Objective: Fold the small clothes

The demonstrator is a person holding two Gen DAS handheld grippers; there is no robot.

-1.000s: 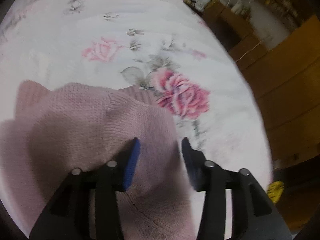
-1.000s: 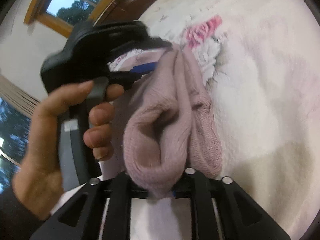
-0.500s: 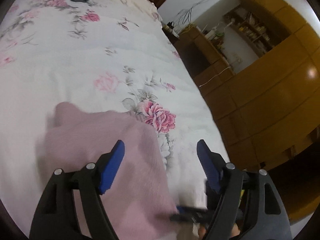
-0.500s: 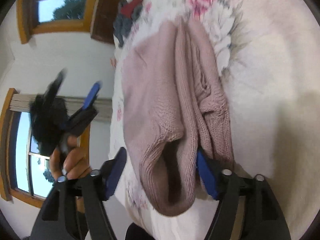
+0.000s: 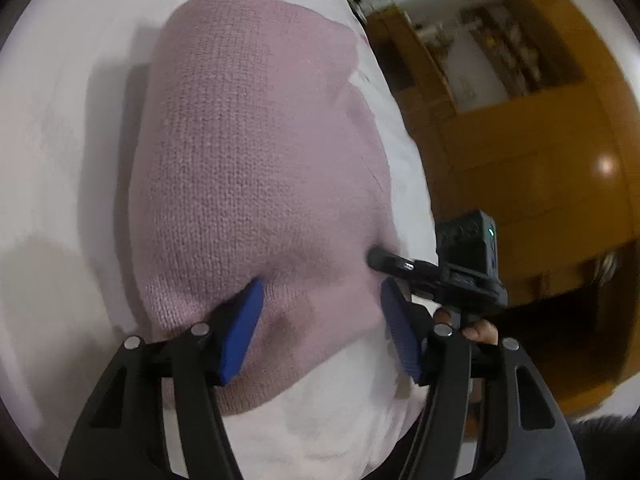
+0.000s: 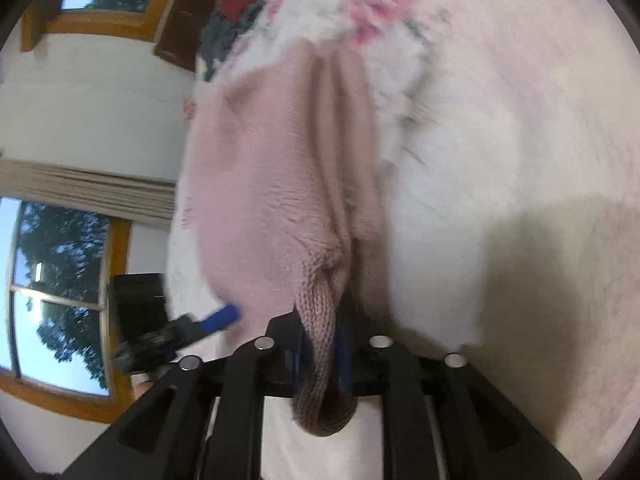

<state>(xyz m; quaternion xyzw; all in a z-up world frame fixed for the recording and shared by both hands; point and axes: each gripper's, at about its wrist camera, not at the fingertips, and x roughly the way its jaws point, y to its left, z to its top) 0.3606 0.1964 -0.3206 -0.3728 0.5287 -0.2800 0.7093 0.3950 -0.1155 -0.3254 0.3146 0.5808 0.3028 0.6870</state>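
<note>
Nearest the left wrist camera, the left gripper [image 5: 320,320] is spread wide, its blue pads [image 5: 239,336] standing apart and pressing down on the near hem of a pink knit sweater [image 5: 256,152], one pad on the fabric at the left and the other at the sweater's right edge; nothing is pinched between them. Just beyond the right-hand pad, the dark nose of the right gripper [image 5: 390,261] reaches in from the side and meets the sweater's right edge, with a fingertip of the person's hand [image 5: 478,330] showing under its black body. In the right wrist view the right gripper [image 6: 322,350] is clenched tight on a rolled fold of the pink knit sweater [image 6: 276,184], the fold bulging out toward the camera between the closed blue pads. To its left in that view, a blue pad of the left gripper [image 6: 220,317] touches the sweater's near edge. The sweater lies spread flat on a white bedcover [image 5: 60,140] printed with pink roses [image 6: 384,4], its body stretching away from both grippers, with lengthwise creases running along its right side in the right wrist view. Farther off on the bed sits a blurred heap of red and grey clothes [image 6: 236,12]. Beyond the bed's right side stand wooden cabinets [image 5: 540,152] with open shelves, and on the other side are wood-framed windows [image 6: 60,280] with trees outside and a pale curtain.
</note>
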